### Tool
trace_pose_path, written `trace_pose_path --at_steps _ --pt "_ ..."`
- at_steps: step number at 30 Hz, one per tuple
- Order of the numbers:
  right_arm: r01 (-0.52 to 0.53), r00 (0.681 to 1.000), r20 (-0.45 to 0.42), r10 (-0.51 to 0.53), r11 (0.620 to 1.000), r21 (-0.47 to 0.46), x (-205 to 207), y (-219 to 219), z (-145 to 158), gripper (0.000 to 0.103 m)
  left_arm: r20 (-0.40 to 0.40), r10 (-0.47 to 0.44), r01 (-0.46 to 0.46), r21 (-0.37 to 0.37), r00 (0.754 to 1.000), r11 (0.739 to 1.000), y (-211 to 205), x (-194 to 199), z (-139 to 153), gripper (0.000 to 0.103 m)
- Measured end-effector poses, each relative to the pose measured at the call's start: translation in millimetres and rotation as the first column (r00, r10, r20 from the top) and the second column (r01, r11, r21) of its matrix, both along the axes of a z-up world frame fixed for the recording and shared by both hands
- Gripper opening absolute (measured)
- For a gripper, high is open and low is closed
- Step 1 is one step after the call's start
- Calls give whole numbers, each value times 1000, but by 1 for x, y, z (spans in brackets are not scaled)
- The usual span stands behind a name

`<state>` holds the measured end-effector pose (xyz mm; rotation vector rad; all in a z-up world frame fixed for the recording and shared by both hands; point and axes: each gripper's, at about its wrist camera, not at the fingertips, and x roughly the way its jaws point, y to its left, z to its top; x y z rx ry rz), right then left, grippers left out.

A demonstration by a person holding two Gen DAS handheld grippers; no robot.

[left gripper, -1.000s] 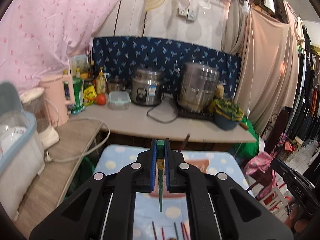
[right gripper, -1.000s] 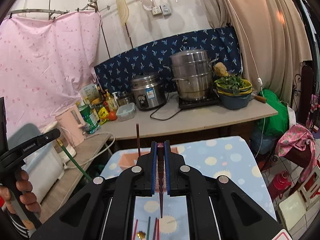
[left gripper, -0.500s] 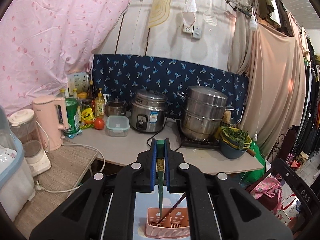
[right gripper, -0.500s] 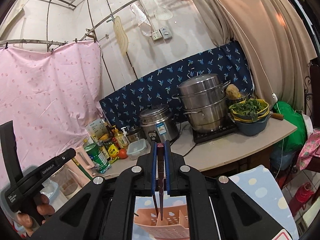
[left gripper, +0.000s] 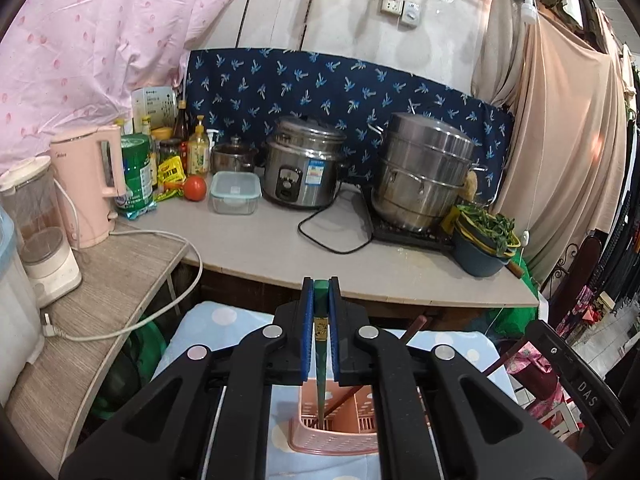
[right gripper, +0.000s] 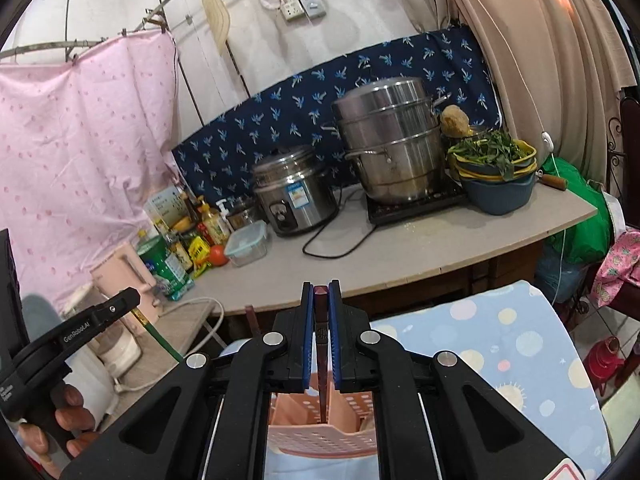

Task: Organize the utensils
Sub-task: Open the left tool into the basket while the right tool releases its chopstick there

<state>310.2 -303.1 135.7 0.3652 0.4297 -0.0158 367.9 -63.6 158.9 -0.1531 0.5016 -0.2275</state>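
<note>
My left gripper [left gripper: 321, 300] is shut on a green chopstick [left gripper: 320, 344] that hangs upright, its tip inside the pink slotted utensil basket [left gripper: 334, 434] below. A dark red chopstick [left gripper: 414, 330] leans in that basket. My right gripper [right gripper: 321, 300] is shut on a dark red chopstick [right gripper: 321, 356], upright, its tip down in the same pink basket [right gripper: 320, 438]. The left gripper [right gripper: 96, 322] with its green chopstick [right gripper: 160, 338] also shows at the left of the right wrist view.
The basket stands on a blue dotted tablecloth [right gripper: 496, 340]. Behind is a counter [left gripper: 280, 248] with a rice cooker [left gripper: 306, 166], a steel steamer pot [left gripper: 424, 176], a pink kettle [left gripper: 90, 184], bottles and a bowl of greens [left gripper: 484, 240].
Both grippers have come down and tilted forward over the pink basket. The chopstick tips now reach into it. One second ago loose chopsticks lay on the cloth below.
</note>
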Motion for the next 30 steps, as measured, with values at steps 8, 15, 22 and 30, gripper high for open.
trace_pose_path --at_steps 8,15,22,30 --pt "20 1000 -22 -20 1000 7 -7 -7 -7 19 -38 -11 12 18 999 1000 -2 -2 -13 27" --pt "18 1000 -6 -18 1000 21 -37 -12 0 31 -35 5 -5 -4 999 1000 10 -24 -14 49" --pt "-10 999 -49 11 1000 26 -79 -8 -10 31 -51 4 -3 18 999 1000 19 -61 -20 53" --pt "-30 991 -128 27 999 -23 -138 10 -45 31 -99 15 -6 89 995 996 26 -110 -50 55"
